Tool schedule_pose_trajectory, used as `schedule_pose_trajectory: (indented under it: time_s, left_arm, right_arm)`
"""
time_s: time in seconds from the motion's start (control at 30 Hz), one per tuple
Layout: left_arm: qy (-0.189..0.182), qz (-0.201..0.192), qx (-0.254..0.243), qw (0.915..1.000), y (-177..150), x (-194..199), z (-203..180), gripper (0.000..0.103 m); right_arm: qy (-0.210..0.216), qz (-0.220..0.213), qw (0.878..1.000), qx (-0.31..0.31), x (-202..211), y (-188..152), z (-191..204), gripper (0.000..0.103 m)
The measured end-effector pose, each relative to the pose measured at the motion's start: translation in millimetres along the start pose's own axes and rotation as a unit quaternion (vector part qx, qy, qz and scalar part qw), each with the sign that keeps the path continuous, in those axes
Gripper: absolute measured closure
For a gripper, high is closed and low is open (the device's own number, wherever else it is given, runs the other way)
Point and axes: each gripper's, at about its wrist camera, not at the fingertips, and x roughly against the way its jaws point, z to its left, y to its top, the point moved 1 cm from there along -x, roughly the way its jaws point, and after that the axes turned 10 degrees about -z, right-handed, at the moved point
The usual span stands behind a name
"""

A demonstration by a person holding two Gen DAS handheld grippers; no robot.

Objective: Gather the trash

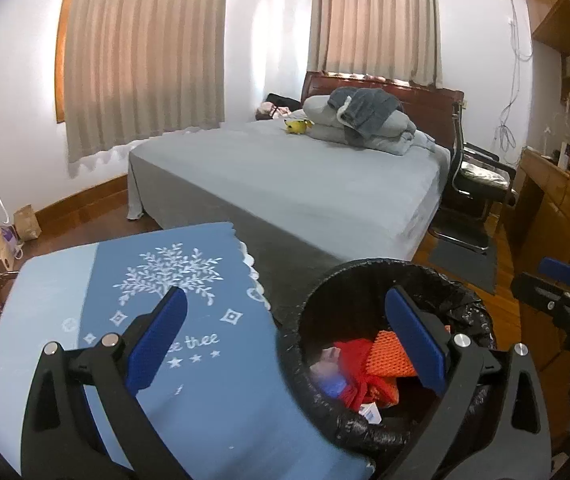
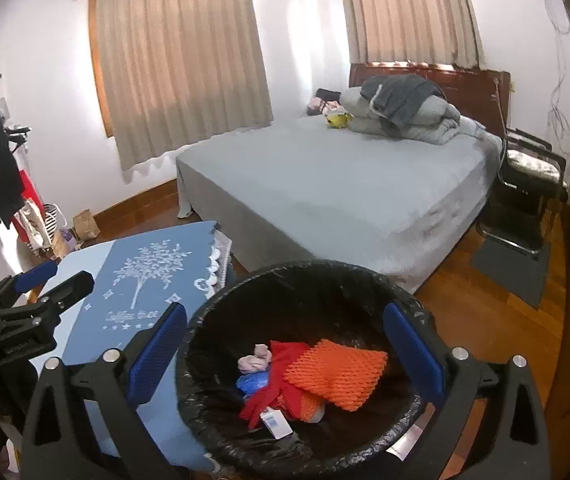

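Desk cloth read "Coffee tree". Bin stood upright, trash inside. Left hand-held gripper and right hand-held gripper both spread, empty.

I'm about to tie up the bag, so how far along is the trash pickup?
Mostly done, it seems. The bin already holds an orange net, red wrapping, a small box and a pink wad. Nothing is in hand: the left gripper and right gripper are both open and empty. No loose trash shows on the blue tablecloth.
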Motion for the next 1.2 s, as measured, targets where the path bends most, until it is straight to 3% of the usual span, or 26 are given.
schedule_pose_trajectory:
  time_s: [0.53, 1.2]
  left_arm:
    - [0.016, -0.031, -0.014, 0.9993, 15.5, 64.5, 3.0, 0.006]
    - [0.016, -0.046, -0.011, 0.9987, 22.2, 80.3, 1.4, 0.006]
  right_arm:
    - [0.024, -0.016, 0.999, 0.024, 38.8, 16.5, 36.8, 0.006]
    - [0.033, -0.024, 0.999, 0.033, 45.9, 17.1, 46.4, 0.006]
